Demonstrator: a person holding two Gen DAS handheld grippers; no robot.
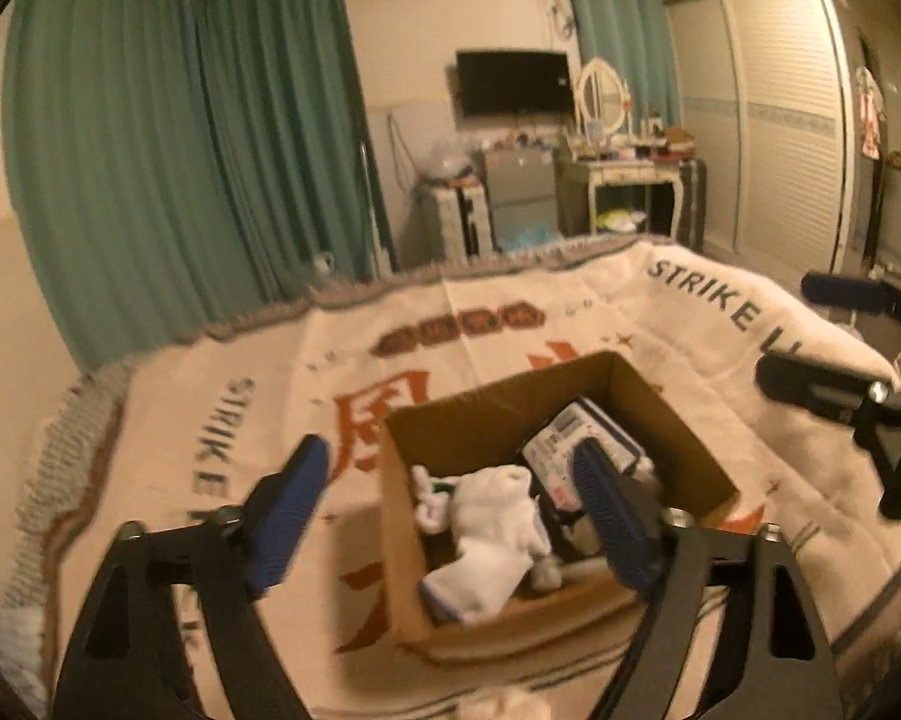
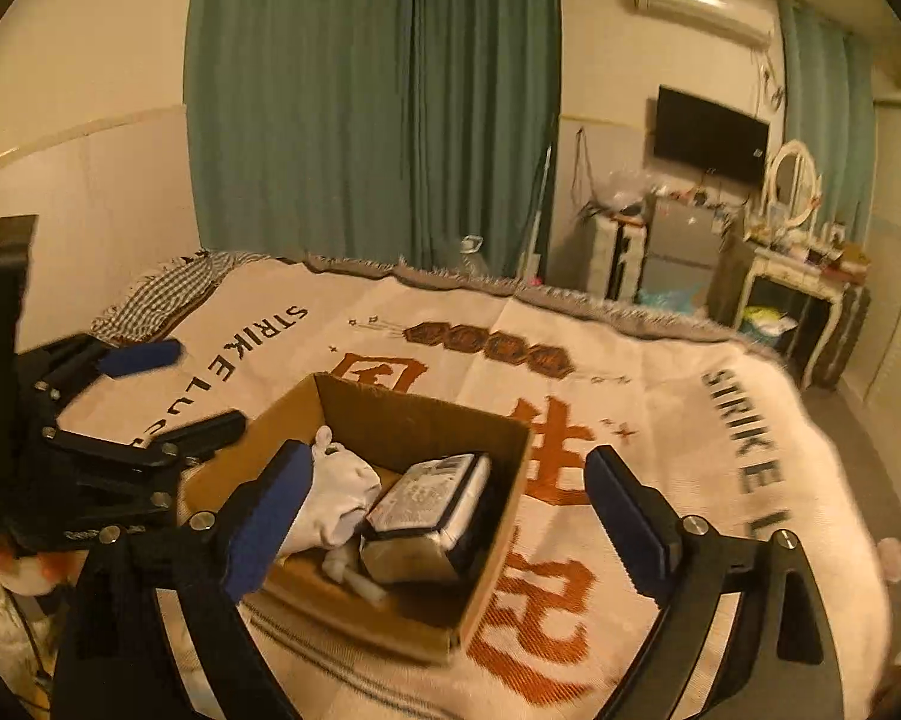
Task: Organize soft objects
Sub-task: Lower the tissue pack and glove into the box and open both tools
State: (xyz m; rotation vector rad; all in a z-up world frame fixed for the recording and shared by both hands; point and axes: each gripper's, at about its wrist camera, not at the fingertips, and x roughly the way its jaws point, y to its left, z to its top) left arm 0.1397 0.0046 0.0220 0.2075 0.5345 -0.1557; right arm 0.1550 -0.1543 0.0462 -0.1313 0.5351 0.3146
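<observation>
An open cardboard box (image 1: 678,420) (image 2: 402,414) sits on the bed. Inside lie white socks (image 1: 492,534) (image 2: 336,498) and a plastic-wrapped pack with a printed label (image 1: 576,450) (image 2: 432,510). My left gripper (image 1: 456,516) is open and empty, hovering above the box's near-left part. My right gripper (image 2: 450,516) is open and empty, hovering over the box's near side. Each gripper shows in the other view: the right one at the right edge (image 1: 834,336), the left one at the left edge (image 2: 168,390), both open.
The bed is covered by a cream blanket (image 1: 210,372) (image 2: 690,420) with orange characters and "STRIKE" lettering. A checked cloth (image 2: 162,294) lies at the blanket's far left corner. A white soft item (image 1: 504,705) lies at the bottom edge. Curtains, a dresser and a wardrobe stand beyond.
</observation>
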